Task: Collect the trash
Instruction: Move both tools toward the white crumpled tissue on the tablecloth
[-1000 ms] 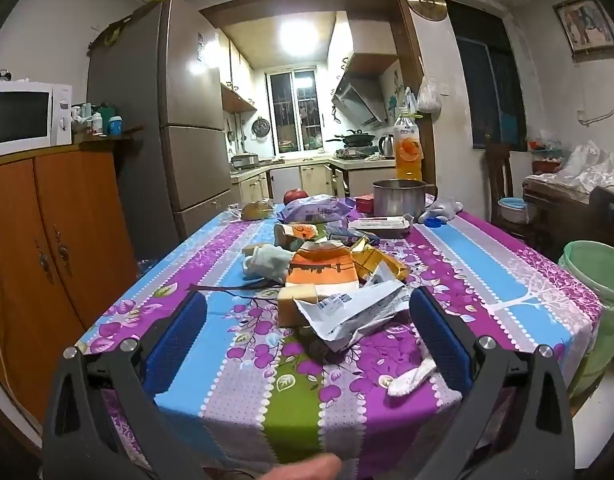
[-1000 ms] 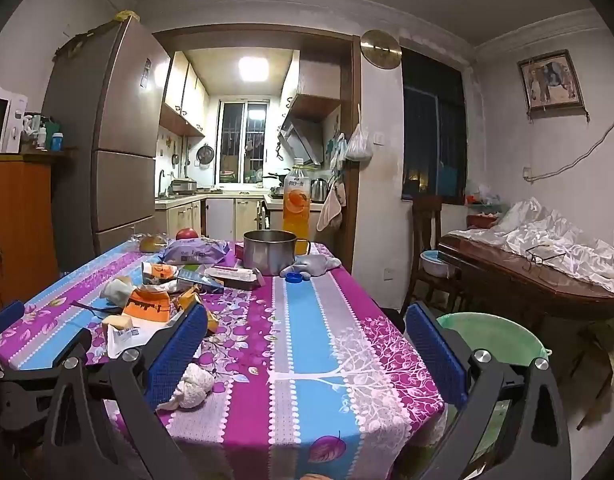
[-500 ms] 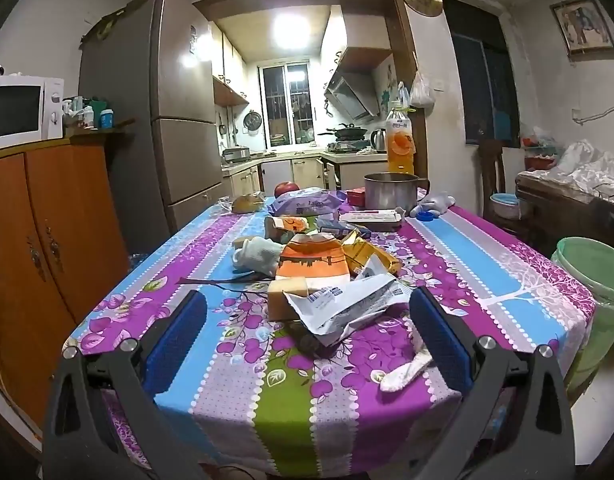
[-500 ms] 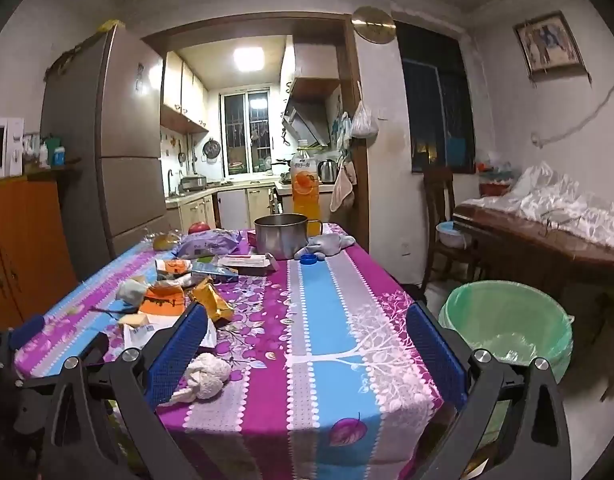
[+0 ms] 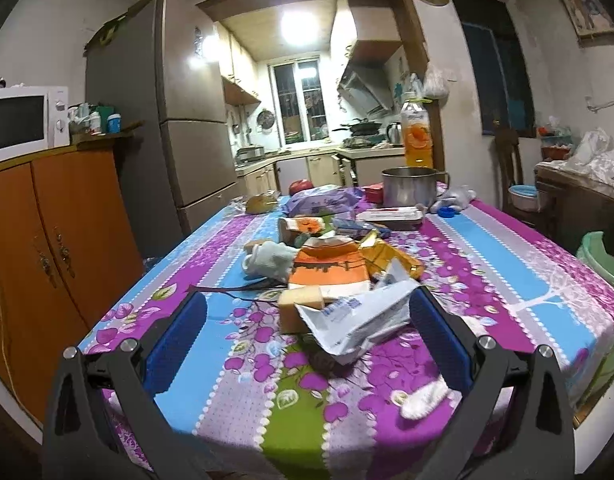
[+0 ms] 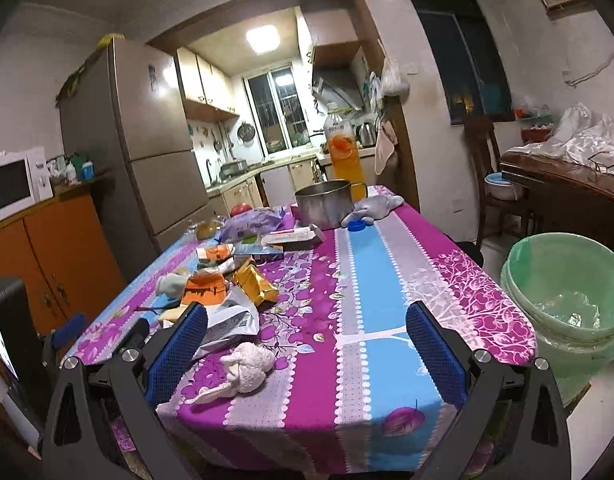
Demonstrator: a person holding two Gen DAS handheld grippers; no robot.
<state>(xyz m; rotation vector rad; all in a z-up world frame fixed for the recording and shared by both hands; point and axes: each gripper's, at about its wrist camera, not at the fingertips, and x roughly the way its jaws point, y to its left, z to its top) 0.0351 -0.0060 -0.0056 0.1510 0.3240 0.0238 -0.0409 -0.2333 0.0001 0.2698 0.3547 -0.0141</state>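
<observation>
Trash lies on a table with a purple and blue flowered cloth (image 5: pixel 487 272). A torn white wrapper (image 5: pixel 359 316) lies nearest my left gripper (image 5: pixel 307 324), which is open and empty, hovering before the table's near end. Behind the wrapper are a tan sponge block (image 5: pixel 299 304), an orange packet (image 5: pixel 331 268) and a gold foil bag (image 5: pixel 391 256). A crumpled white tissue (image 6: pixel 247 364) lies by the near edge. My right gripper (image 6: pixel 307 336) is open and empty above the near edge. A green lined trash bin (image 6: pixel 567 292) stands on the floor to the right of the table.
A steel pot (image 6: pixel 323 202), an orange drink bottle (image 6: pixel 341 148), a blue bottle cap (image 6: pixel 357 225), a grey cloth (image 6: pixel 373 206) and a purple bag (image 6: pixel 253 220) sit at the far end. An orange cabinet (image 5: pixel 47 220) and fridge (image 5: pixel 187 140) stand left. A wooden table stands right (image 6: pixel 567 192).
Both grippers have risen and tilted down a little. The right view now shows more of the table top and the whole green bin. Both stay open.
</observation>
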